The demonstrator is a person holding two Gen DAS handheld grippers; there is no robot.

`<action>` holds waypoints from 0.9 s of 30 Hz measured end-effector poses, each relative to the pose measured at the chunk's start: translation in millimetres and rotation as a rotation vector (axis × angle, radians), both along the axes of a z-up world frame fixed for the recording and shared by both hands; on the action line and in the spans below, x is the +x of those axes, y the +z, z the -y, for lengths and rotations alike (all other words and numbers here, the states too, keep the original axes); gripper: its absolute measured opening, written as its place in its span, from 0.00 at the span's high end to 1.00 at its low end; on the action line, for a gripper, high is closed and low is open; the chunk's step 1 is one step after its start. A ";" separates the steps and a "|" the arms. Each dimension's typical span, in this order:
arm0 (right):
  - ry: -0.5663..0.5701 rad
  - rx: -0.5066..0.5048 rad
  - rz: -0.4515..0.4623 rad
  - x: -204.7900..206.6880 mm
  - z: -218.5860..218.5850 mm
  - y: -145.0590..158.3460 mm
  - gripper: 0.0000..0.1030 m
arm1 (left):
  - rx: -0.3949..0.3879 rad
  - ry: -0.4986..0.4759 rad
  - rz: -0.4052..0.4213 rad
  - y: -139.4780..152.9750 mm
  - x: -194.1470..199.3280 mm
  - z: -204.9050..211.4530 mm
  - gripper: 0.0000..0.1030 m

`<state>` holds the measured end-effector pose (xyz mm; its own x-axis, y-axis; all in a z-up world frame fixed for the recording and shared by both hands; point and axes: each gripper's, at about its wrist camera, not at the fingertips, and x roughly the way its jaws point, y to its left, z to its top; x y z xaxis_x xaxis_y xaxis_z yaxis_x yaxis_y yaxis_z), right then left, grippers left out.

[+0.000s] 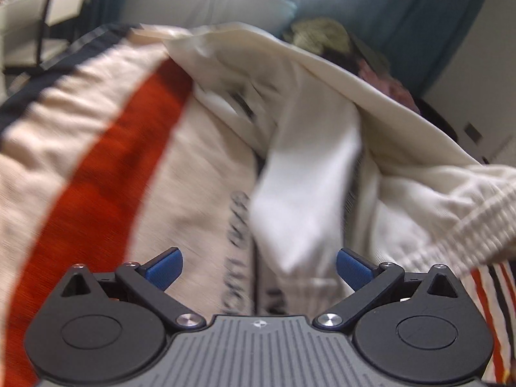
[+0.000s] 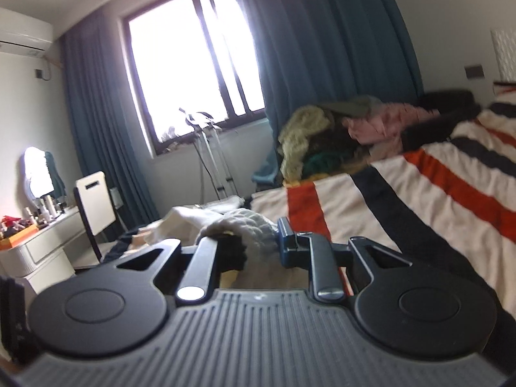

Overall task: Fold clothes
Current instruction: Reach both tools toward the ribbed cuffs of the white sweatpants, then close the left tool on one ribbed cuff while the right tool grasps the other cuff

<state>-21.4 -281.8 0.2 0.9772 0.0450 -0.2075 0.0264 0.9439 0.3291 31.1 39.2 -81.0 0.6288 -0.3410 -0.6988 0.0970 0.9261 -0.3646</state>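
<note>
Behind, a clothes pile (image 2: 325, 138) crowds the striped blanket (image 2: 435, 200).

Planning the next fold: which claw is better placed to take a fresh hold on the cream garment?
Left. The left claw is open and empty right above the cream knitted garment, while the right claw is already pinching a bunch of it.

Bare striped blanket (image 2: 419, 200) right of the right gripper (image 2: 245, 245): free passage. Clothes pile (image 2: 322, 135) blocks the far bed edge. Left gripper (image 1: 259, 266): cream garment (image 1: 306, 161) fills everything ahead.
</note>
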 end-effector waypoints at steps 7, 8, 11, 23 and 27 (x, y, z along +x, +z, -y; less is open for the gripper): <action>-0.006 0.032 -0.074 9.5 12.3 -17.3 0.78 | -0.115 -0.037 -0.103 -30.0 14.3 13.0 0.22; -0.008 0.039 -0.087 11.5 14.2 -19.4 0.78 | -0.127 -0.037 -0.114 -33.1 16.2 13.8 0.24; -0.019 0.040 -0.103 15.4 18.6 -23.2 0.78 | -0.125 -0.047 -0.117 -38.1 18.6 18.4 0.28; 0.047 -0.102 -0.161 24.1 -2.3 -27.5 0.77 | -0.116 0.056 0.108 5.5 5.7 -3.6 0.78; 0.218 -0.184 -0.274 32.0 -33.8 -42.8 0.74 | -0.200 0.188 0.206 38.2 -3.7 -49.8 0.78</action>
<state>10.6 -248.0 -42.6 0.8561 0.1826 -0.4836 -0.1174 0.9798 0.1620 27.5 89.1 -42.8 0.8146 -0.3233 -0.4817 0.0219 0.8469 -0.5313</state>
